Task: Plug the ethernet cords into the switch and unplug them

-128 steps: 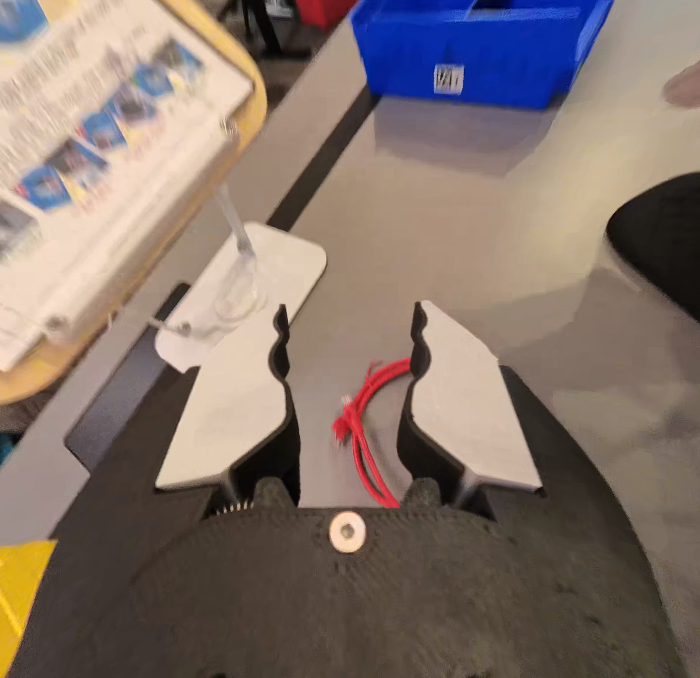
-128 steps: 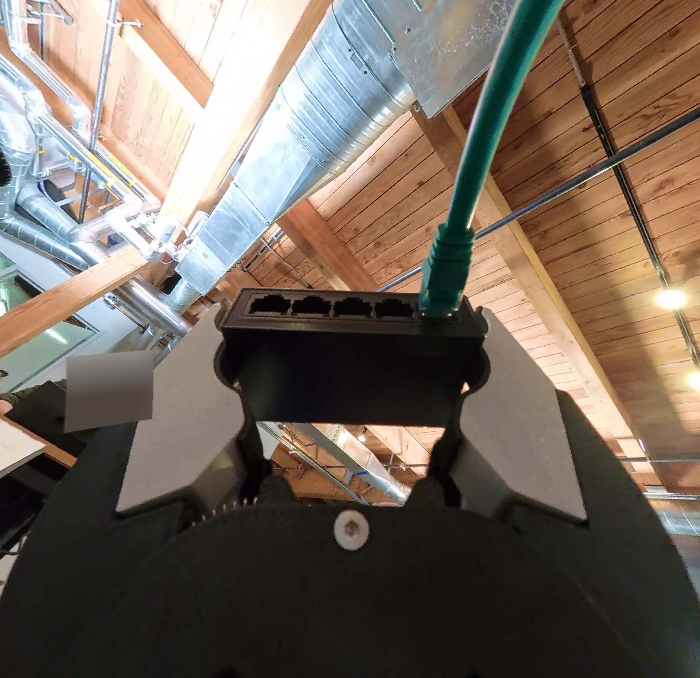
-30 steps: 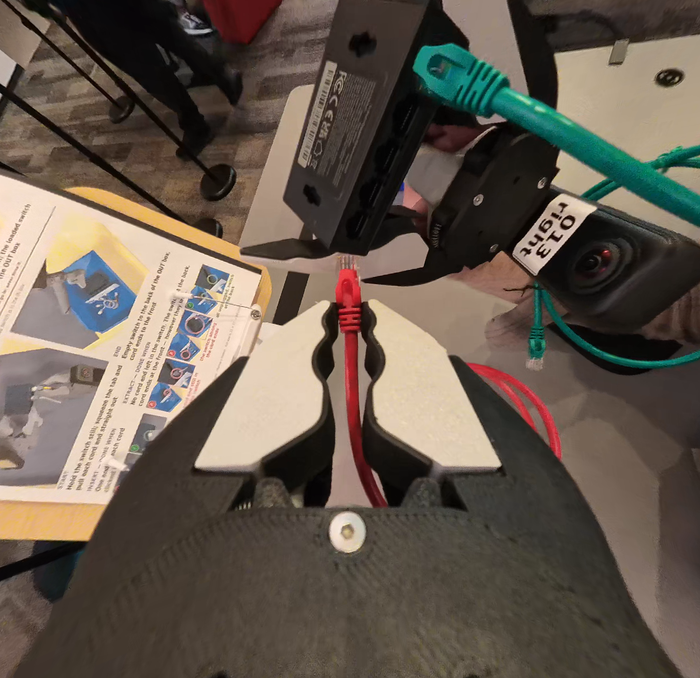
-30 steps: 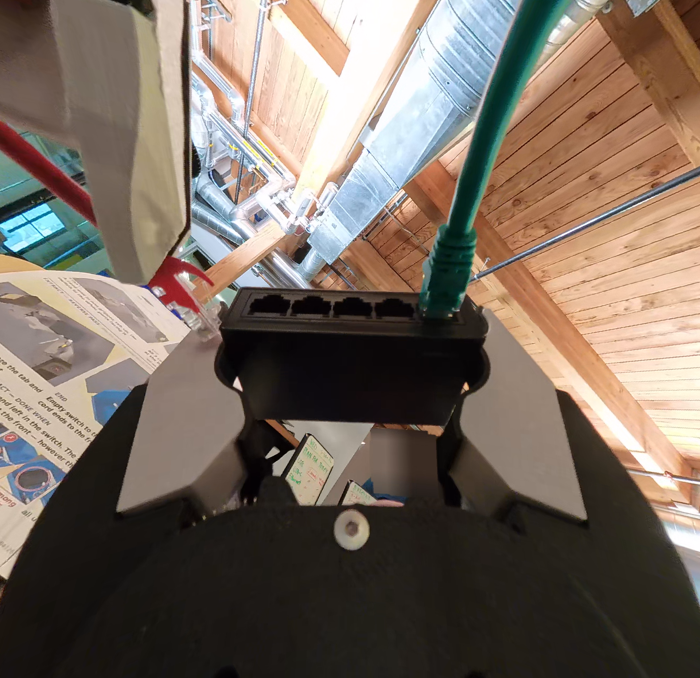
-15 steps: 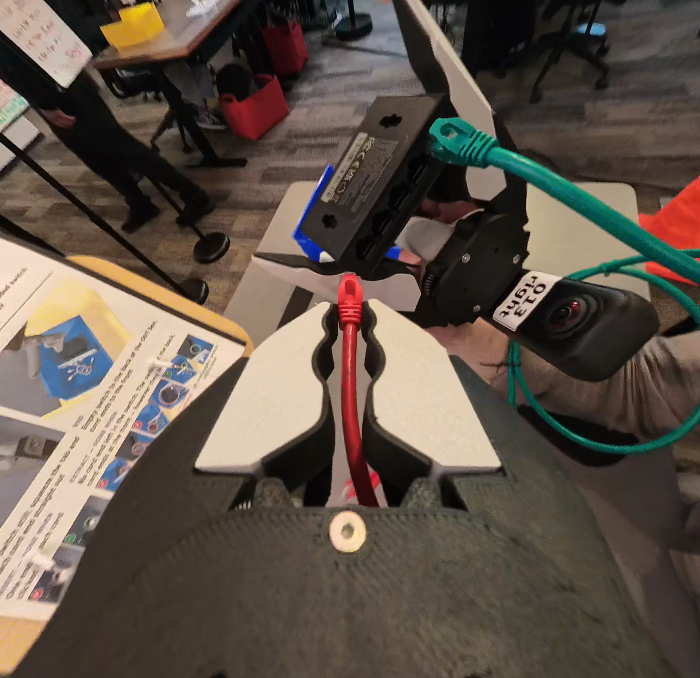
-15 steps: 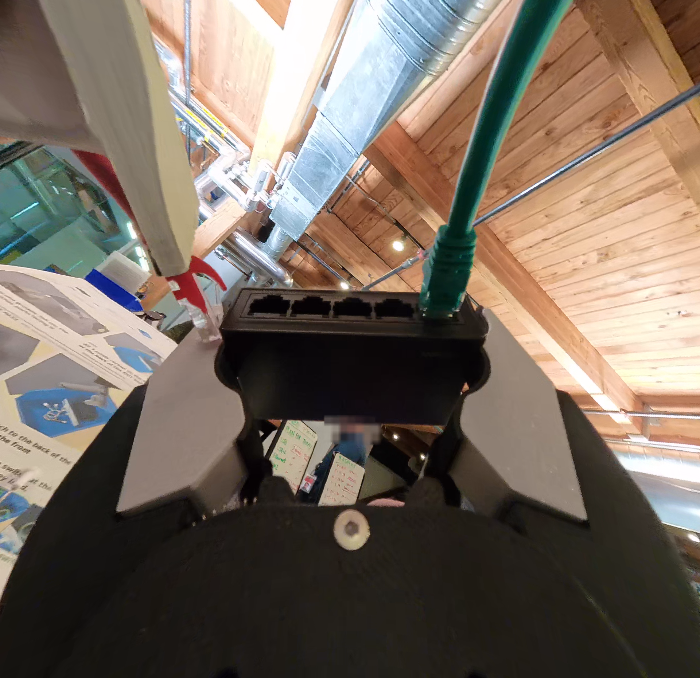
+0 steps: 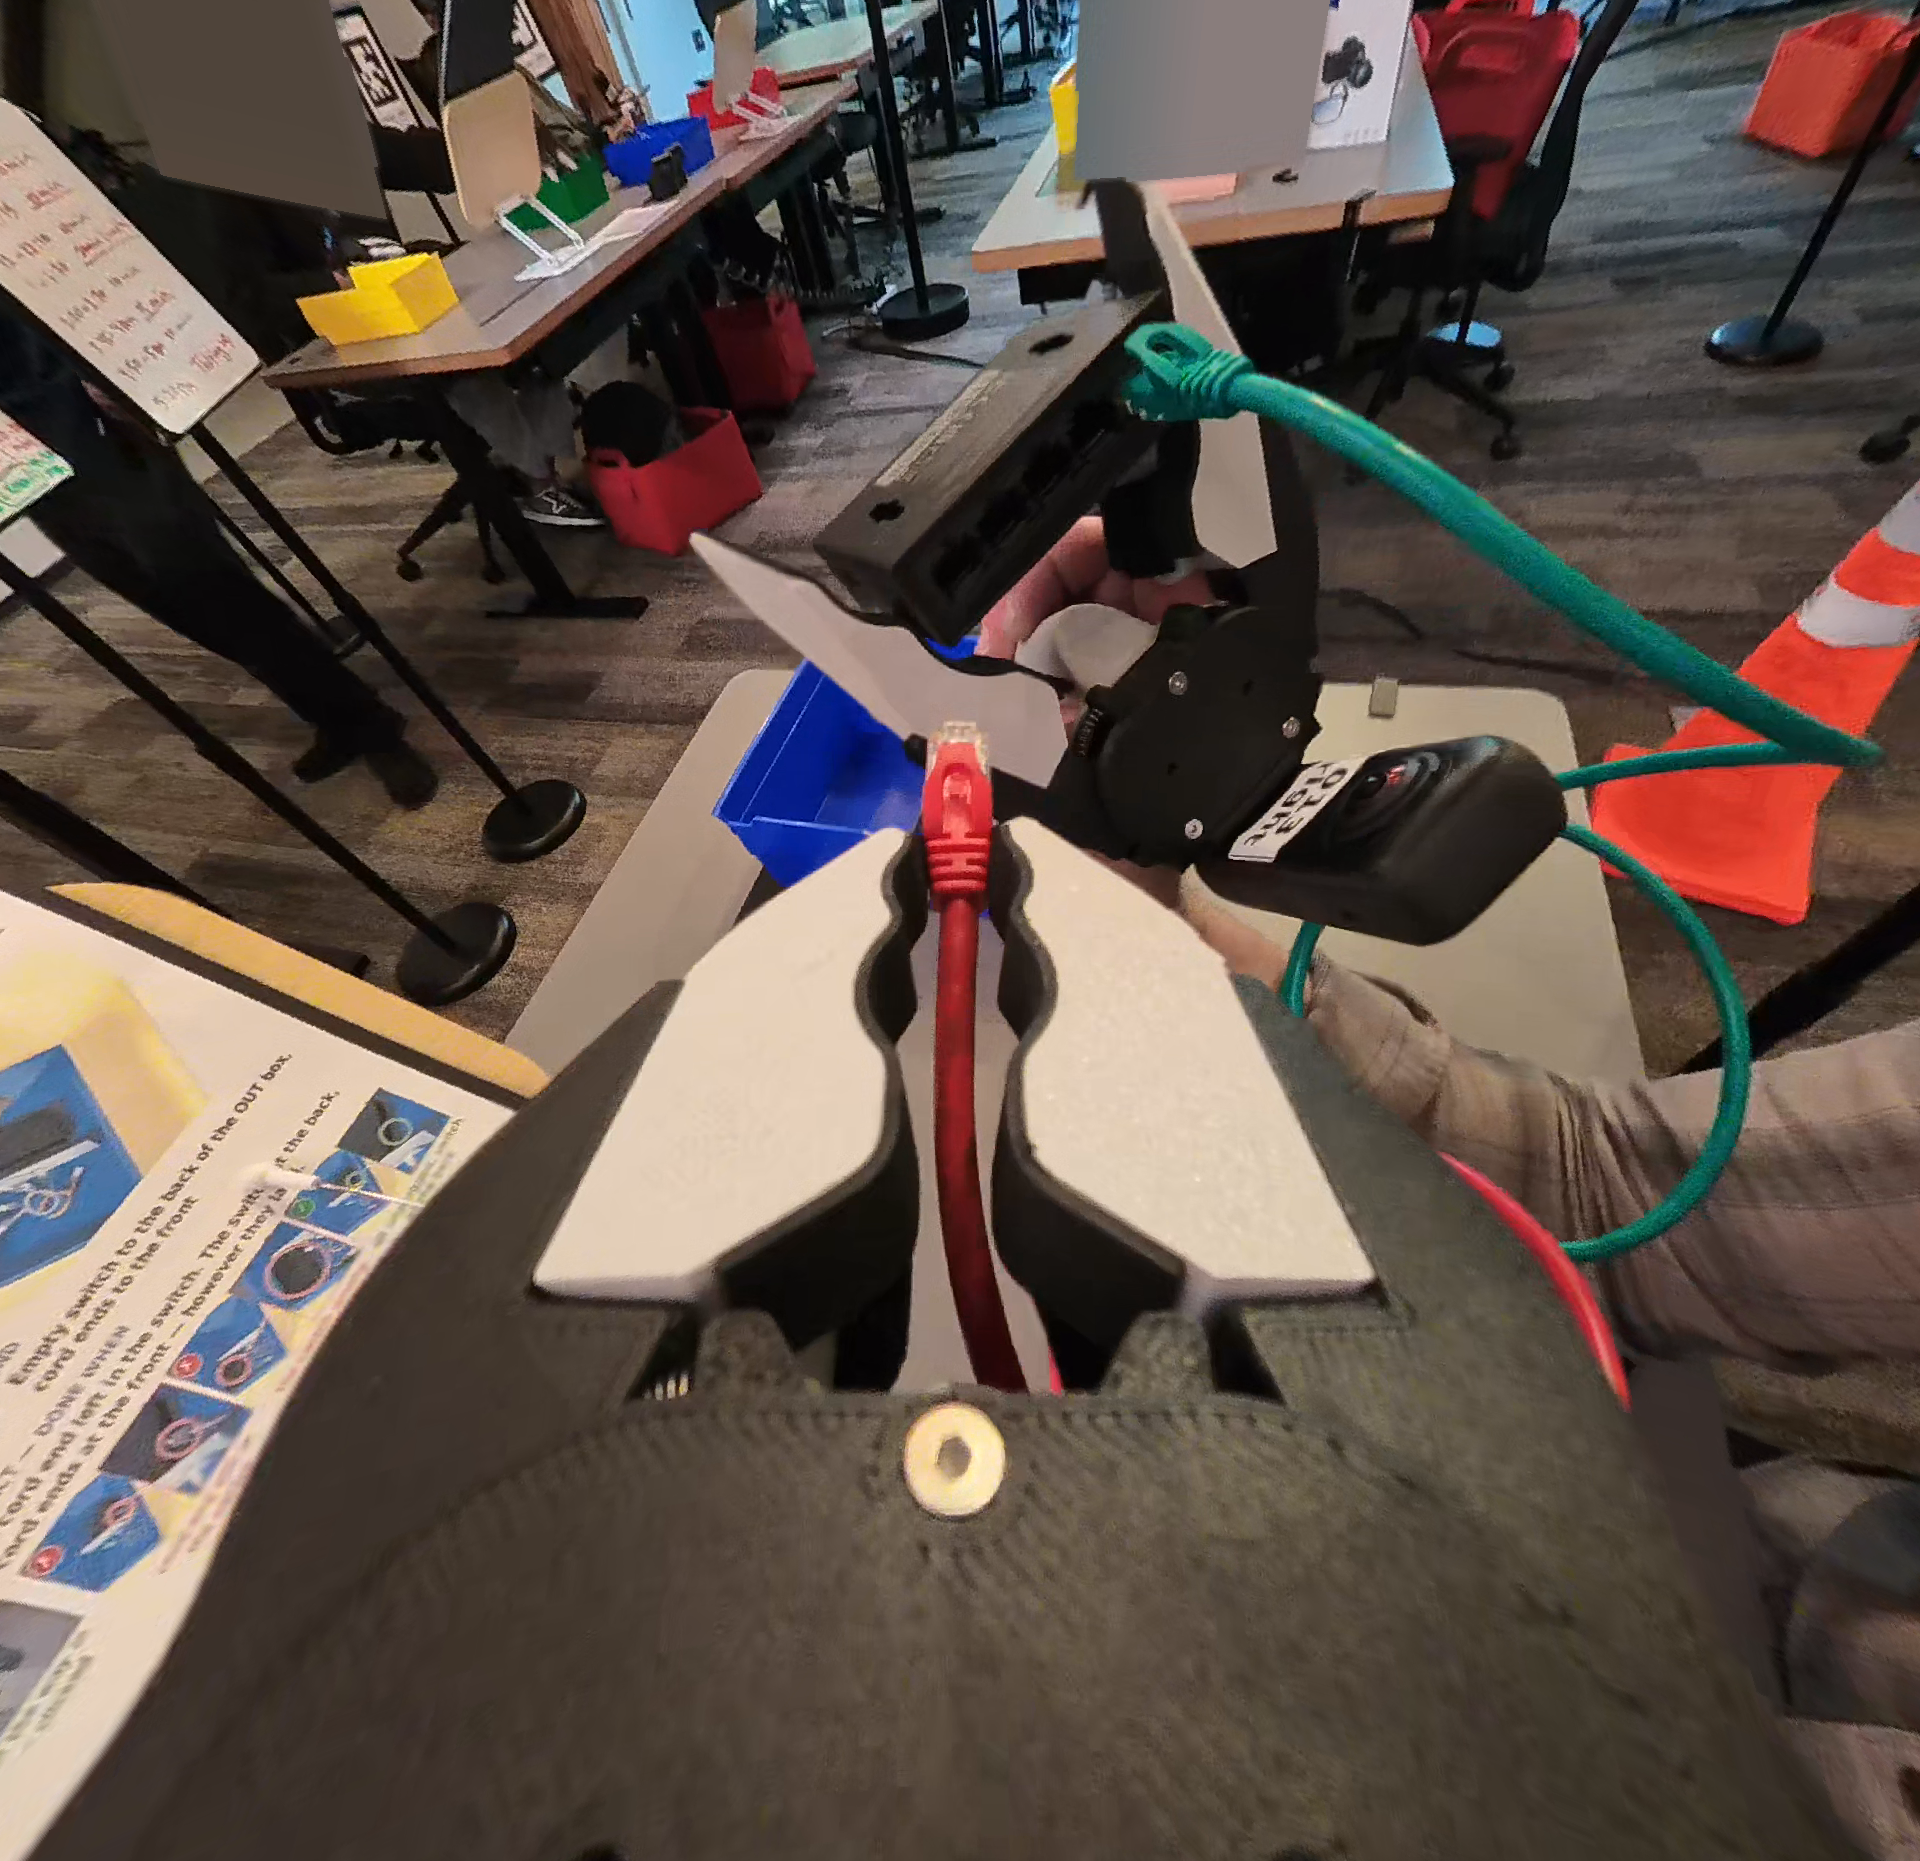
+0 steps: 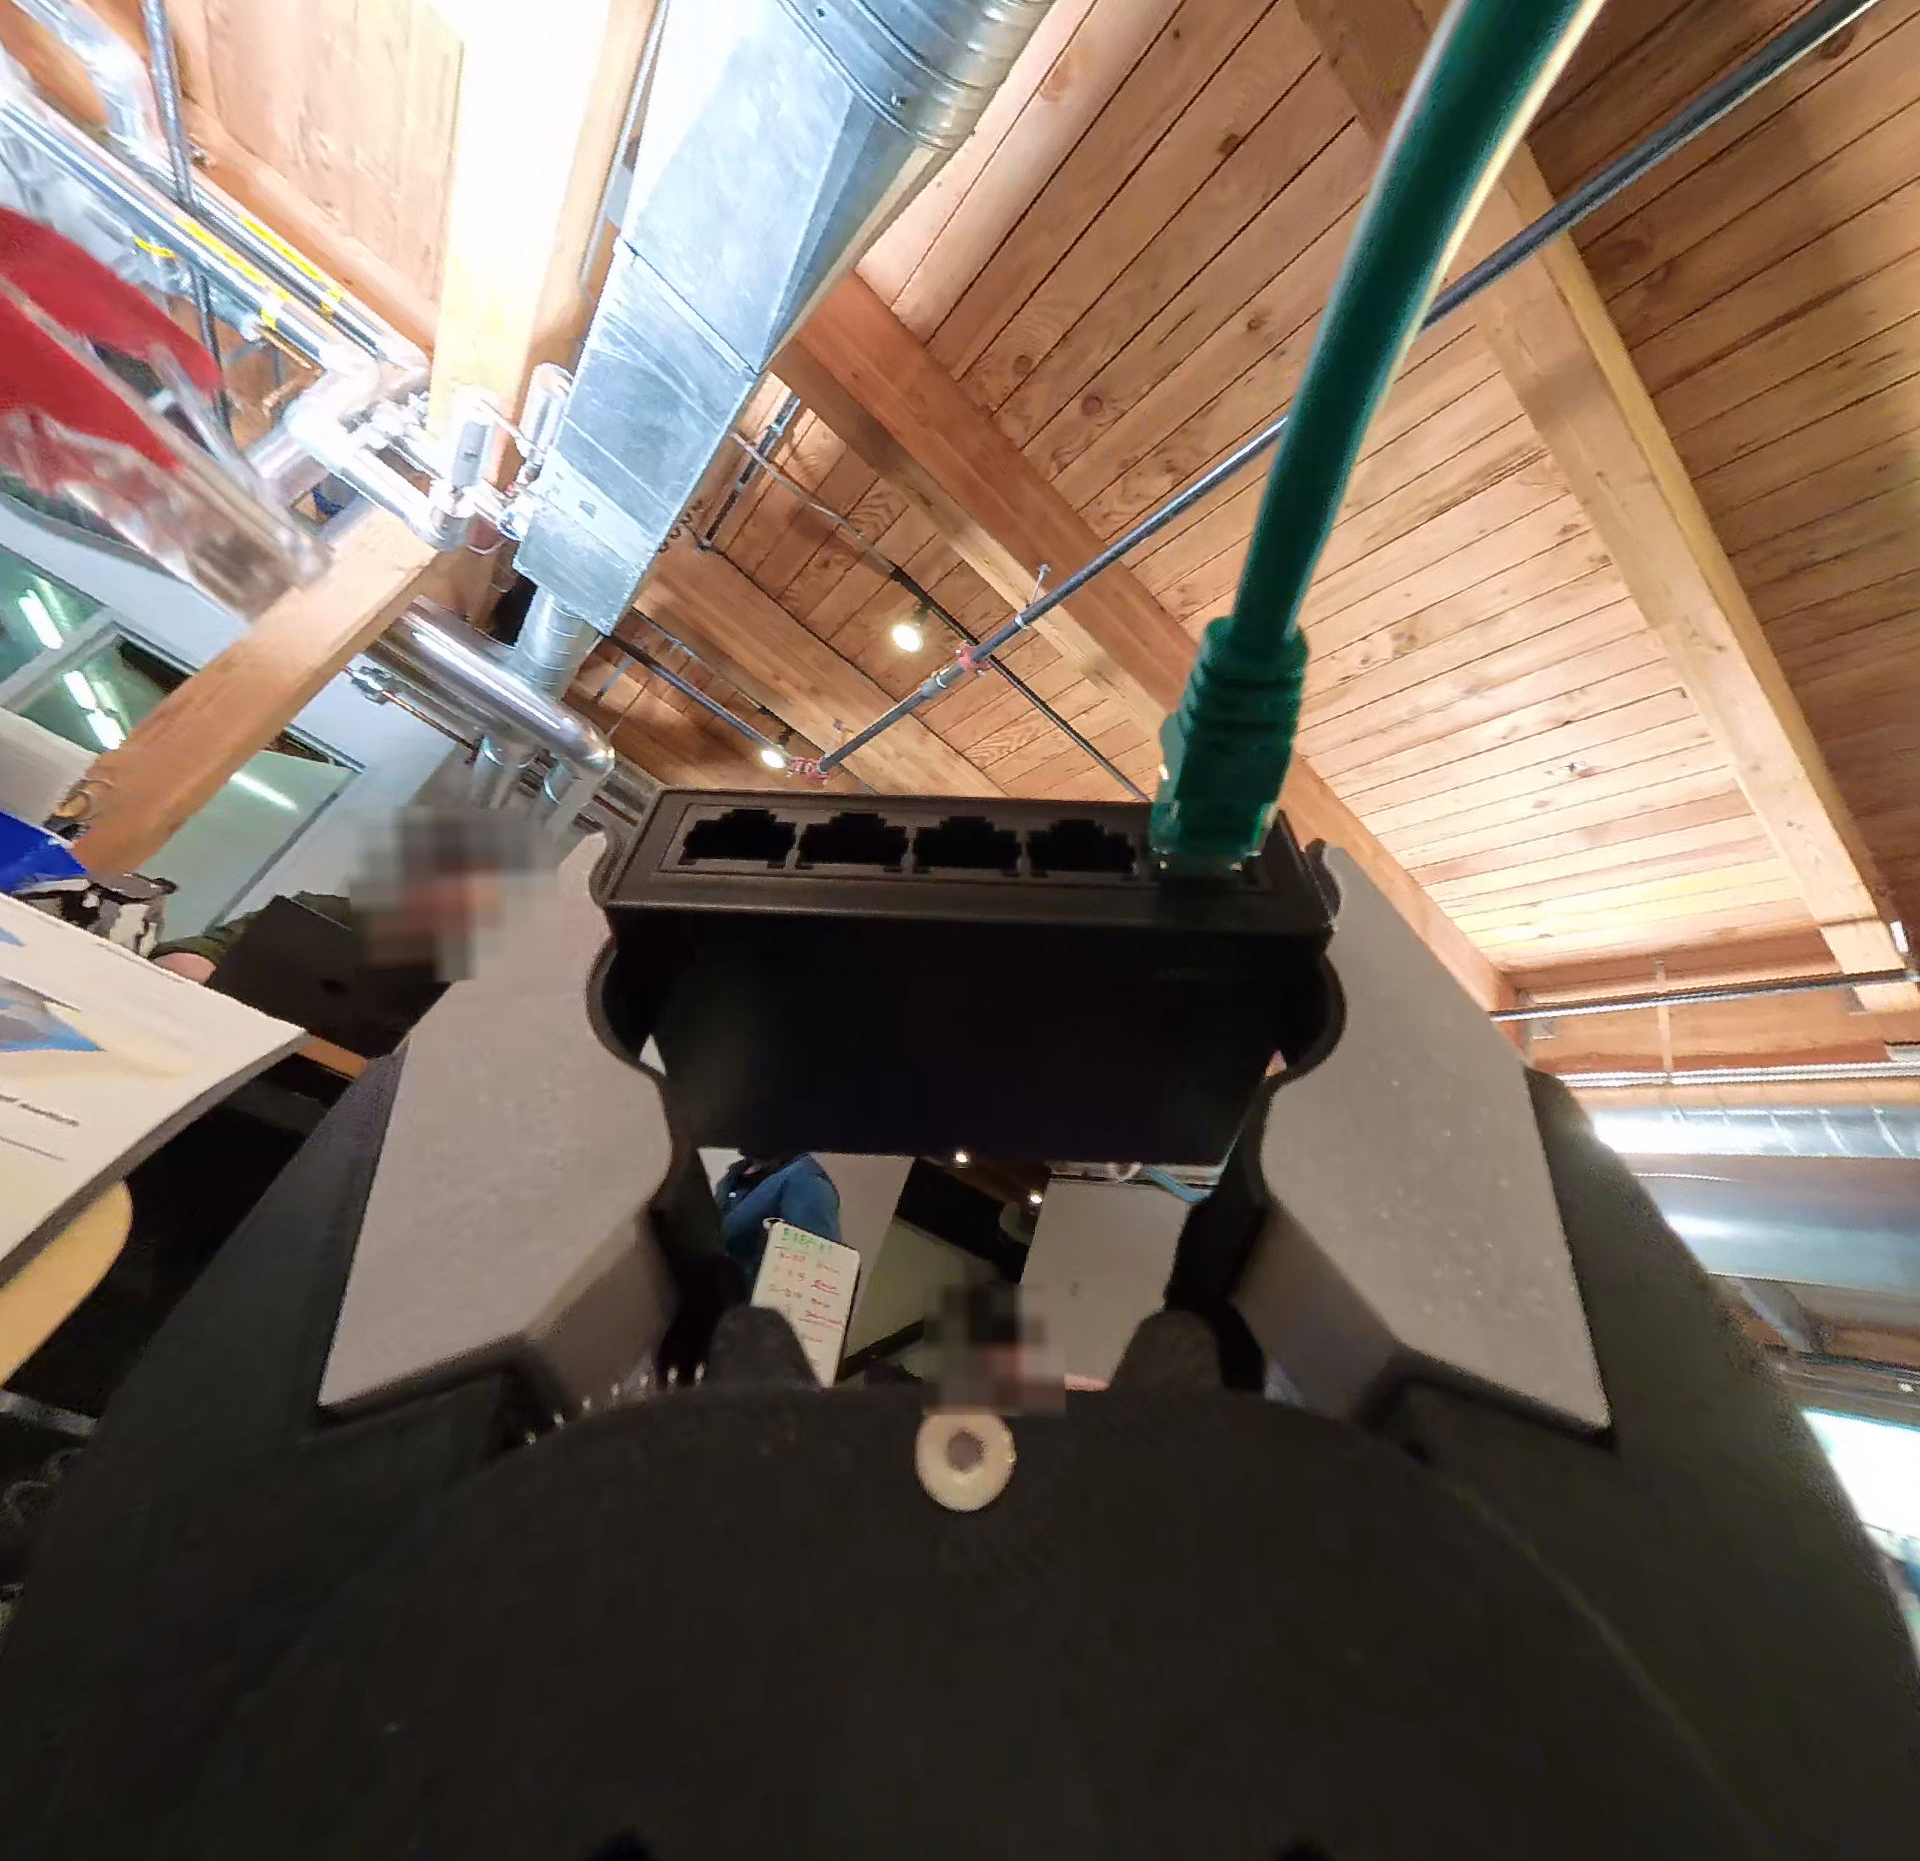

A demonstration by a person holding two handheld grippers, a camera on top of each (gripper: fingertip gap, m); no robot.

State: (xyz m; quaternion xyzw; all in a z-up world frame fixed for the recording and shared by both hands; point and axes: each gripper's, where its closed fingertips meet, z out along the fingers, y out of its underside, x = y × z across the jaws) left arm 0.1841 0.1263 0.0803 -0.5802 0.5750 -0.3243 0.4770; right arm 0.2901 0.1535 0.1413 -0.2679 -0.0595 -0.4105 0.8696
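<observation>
The right gripper [image 8: 966, 990] is clamping the black plastic five-port switch [image 8: 961, 964] aloft, green ethernet cord [image 8: 1231, 741] seated in its end port, ports angled toward the left gripper [image 7: 961, 876], which is pinching the red ethernet cord [image 7: 958, 980] plug-forward, apparently lining up an insertion.

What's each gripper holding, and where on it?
Left gripper: red ethernet cord, pinched just behind its plug. Right gripper: black switch, clamped across its two short ends.
</observation>
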